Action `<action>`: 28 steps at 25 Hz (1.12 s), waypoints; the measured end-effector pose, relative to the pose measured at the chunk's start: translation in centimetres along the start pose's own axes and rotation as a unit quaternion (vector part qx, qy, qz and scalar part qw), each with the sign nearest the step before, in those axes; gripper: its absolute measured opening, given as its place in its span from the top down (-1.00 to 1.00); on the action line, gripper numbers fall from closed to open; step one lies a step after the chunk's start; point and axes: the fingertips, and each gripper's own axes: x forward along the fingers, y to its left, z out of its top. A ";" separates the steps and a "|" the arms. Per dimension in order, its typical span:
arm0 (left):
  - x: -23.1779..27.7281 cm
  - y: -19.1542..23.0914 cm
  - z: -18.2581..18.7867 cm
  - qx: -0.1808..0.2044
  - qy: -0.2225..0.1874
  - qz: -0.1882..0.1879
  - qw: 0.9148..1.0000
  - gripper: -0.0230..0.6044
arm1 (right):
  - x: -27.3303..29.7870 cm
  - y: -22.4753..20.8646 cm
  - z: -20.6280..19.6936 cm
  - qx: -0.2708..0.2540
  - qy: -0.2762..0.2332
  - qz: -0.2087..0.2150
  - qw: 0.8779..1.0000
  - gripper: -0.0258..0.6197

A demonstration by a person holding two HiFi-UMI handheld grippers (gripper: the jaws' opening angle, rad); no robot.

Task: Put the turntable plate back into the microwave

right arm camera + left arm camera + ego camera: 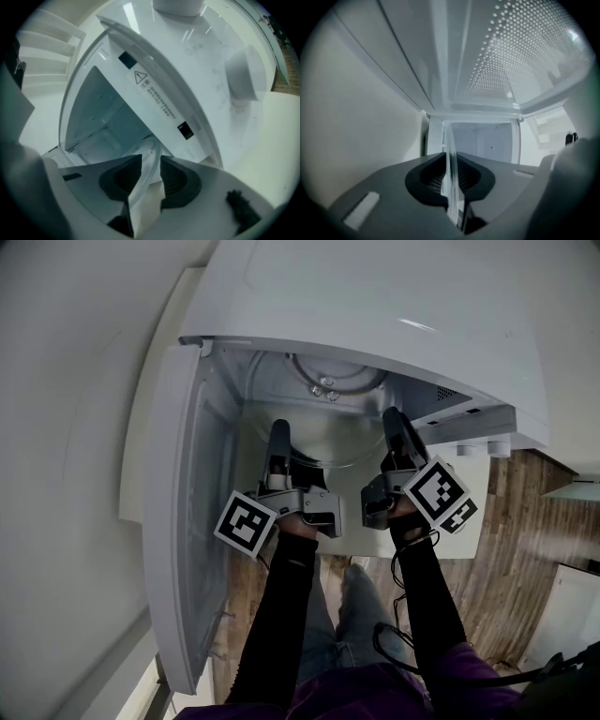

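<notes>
White microwave, door open left. Inside it the plate lies between the grippers: left gripper clamps its left rim; right gripper has jaws apart around the right rim.

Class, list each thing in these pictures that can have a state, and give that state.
Microwave door: swung wide open.
Turntable plate: held by its rim inside the microwave cavity.
Left tongs: shut on the plate's rim.
Right tongs: open, with the plate's rim between them.
</notes>
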 end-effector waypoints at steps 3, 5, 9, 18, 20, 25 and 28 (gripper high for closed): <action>0.1 0.1 -0.3 -0.012 -0.002 -0.001 1.000 0.81 | -2.1 0.0 -1.3 0.020 0.030 0.012 0.999 0.55; 0.3 0.0 -0.2 -0.011 -0.002 -0.002 1.000 0.80 | -2.9 0.1 -2.3 0.059 0.043 0.021 0.997 0.54; 0.4 -0.2 -0.6 -0.016 -0.002 -0.007 1.000 0.80 | -3.9 0.4 -3.9 0.134 0.063 0.023 0.989 0.54; 0.4 -0.5 -0.9 0.013 0.017 -0.015 1.000 0.81 | -2.9 3.0 -6.4 0.177 0.095 0.083 0.976 0.66; 0.5 -0.5 -1.1 0.022 0.029 -0.021 0.999 0.81 | -2.9 3.1 -6.2 0.182 0.080 0.089 0.976 0.68; 0.4 -0.7 -1.2 -0.007 0.027 -0.042 0.999 0.81 | -3.0 4.2 -4.9 0.140 0.054 0.118 0.982 0.69; 0.9 -1.2 -1.0 -0.006 0.025 -0.051 0.998 0.82 | -2.8 4.8 -4.2 0.123 0.046 0.128 0.983 0.69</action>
